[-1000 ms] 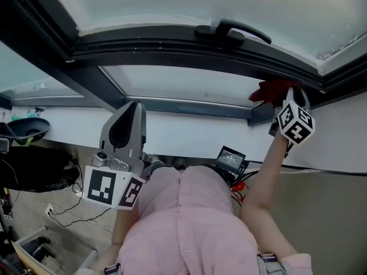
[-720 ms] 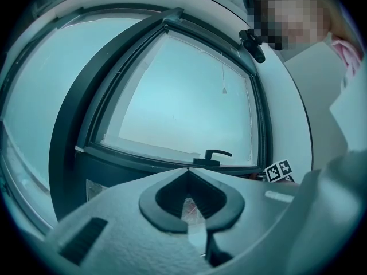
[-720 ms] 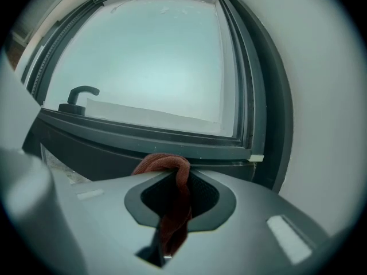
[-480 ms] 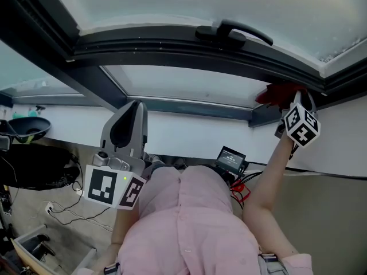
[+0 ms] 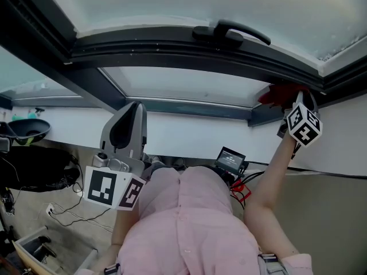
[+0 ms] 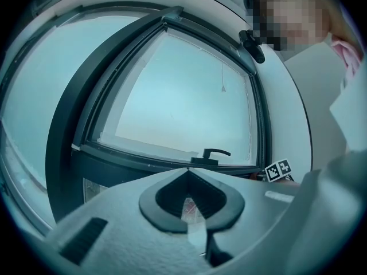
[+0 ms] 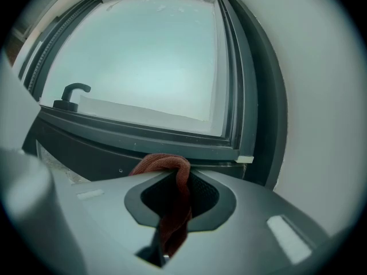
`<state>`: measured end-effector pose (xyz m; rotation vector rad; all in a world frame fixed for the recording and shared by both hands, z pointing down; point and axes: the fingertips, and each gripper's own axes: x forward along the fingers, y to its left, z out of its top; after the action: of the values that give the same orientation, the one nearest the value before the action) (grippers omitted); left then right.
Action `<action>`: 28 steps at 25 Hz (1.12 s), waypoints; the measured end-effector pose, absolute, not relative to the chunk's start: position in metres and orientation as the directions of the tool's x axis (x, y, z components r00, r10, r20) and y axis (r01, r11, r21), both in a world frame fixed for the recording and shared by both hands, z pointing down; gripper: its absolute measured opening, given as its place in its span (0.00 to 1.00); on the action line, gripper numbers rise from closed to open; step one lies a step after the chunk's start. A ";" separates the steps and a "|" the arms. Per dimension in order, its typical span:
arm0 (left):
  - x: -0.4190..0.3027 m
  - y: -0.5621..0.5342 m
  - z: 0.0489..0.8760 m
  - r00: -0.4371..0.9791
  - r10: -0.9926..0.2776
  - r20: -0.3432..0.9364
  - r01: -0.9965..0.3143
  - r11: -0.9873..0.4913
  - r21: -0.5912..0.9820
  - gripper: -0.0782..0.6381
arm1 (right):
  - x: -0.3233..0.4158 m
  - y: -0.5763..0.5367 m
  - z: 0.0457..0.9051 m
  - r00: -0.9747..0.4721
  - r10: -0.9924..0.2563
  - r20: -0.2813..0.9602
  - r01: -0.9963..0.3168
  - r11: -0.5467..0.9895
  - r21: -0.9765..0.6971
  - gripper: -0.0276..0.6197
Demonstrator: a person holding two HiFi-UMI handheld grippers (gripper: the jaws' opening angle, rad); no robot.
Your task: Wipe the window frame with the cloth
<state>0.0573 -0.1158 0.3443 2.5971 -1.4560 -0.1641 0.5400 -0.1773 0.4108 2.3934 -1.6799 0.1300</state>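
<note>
The window frame (image 5: 172, 44) is broad, dark grey and smooth, with stepped rails around a pale frosted pane (image 5: 189, 2). A curved black lever handle (image 5: 232, 32) sits on its lower rail. The left gripper (image 6: 189, 211), matte grey with a teardrop-shaped hollow, hangs low and well away from the frame, its jaws closed together on nothing. The right gripper (image 7: 172, 208) is raised to the frame's right corner, jaws clamped on the cloth (image 7: 172, 191). The cloth is a dark red, ribbed knit; a bunched loop bulges out past the jaw tips and lies against the rail.
</note>
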 end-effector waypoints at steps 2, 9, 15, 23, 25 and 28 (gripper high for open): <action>0.056 -0.116 0.344 0.518 -0.855 -0.018 -0.838 -0.511 0.191 0.10 | 0.545 -0.177 0.412 0.356 -0.914 0.196 -0.933 -0.338 0.122 0.12; 0.050 -0.115 0.343 0.506 -0.862 -0.021 -0.844 -0.501 0.191 0.10 | 0.575 -0.171 0.412 0.425 -0.882 0.204 -0.905 -0.406 0.129 0.12; 0.048 -0.115 0.343 0.503 -0.864 -0.024 -0.846 -0.498 0.192 0.10 | 0.602 -0.167 0.415 0.478 -0.851 0.215 -0.878 -0.458 0.138 0.12; 0.048 -0.118 0.343 0.502 -0.864 -0.021 -0.847 -0.497 0.191 0.10 | 0.619 -0.163 0.414 0.516 -0.827 0.222 -0.856 -0.490 0.163 0.12; 0.048 -0.118 0.343 0.503 -0.864 -0.019 -0.846 -0.497 0.191 0.10 | 0.619 -0.162 0.411 0.522 -0.824 0.222 -0.852 -0.495 0.169 0.12; 0.048 -0.119 0.343 0.505 -0.863 -0.018 -0.845 -0.499 0.192 0.10 | 0.618 -0.163 0.411 0.523 -0.823 0.219 -0.852 -0.495 0.172 0.12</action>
<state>0.0478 -0.1189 0.3427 2.5849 -1.4792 -0.1672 0.6184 -0.1626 0.4109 2.5070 -1.4098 0.1563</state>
